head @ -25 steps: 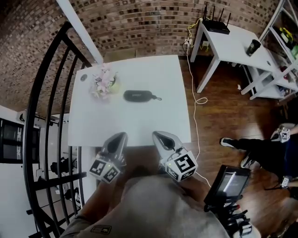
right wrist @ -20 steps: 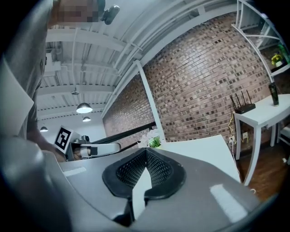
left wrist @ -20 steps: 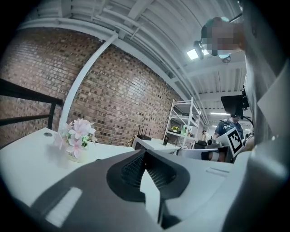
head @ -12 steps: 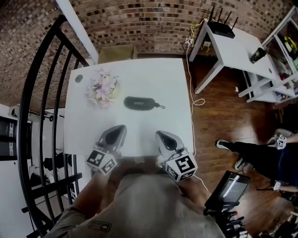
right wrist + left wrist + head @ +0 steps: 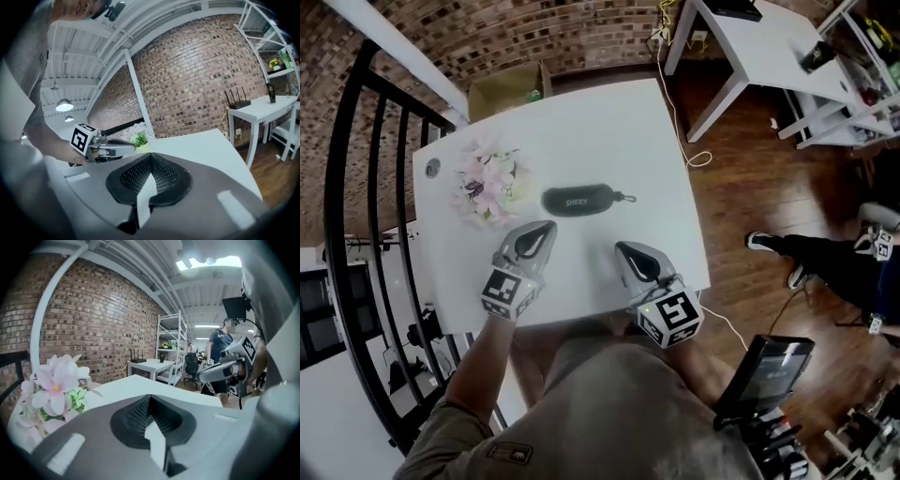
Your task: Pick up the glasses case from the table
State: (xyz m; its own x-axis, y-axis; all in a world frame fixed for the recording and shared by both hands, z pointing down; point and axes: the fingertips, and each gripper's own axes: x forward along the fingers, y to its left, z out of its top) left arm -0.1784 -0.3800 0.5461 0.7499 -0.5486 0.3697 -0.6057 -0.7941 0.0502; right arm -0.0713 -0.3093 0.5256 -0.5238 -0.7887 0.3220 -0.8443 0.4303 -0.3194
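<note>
A dark oval glasses case [image 5: 577, 199] with a short strap lies flat near the middle of the white table [image 5: 609, 141]. My left gripper [image 5: 546, 230] hovers just below and left of the case, its jaws shut and empty. My right gripper [image 5: 623, 251] is over the table's near right part, below and right of the case, also shut with nothing in it. The left gripper view shows my left gripper [image 5: 150, 397] shut, with no case in sight. In the right gripper view my right gripper [image 5: 151, 158] is shut; the case is hidden behind its jaws.
A bunch of pale pink flowers [image 5: 487, 180] stands left of the case. A small round disc [image 5: 432, 168] sits at the table's far left corner. A black railing [image 5: 366, 187] runs along the left. A cardboard box [image 5: 508, 91], a cable [image 5: 680, 122] and a second white table [image 5: 759, 47] lie beyond.
Both grippers have moved forward over the table's near edge toward the case, the left one farther. The head view has shifted, so the table sits lower in the picture.
</note>
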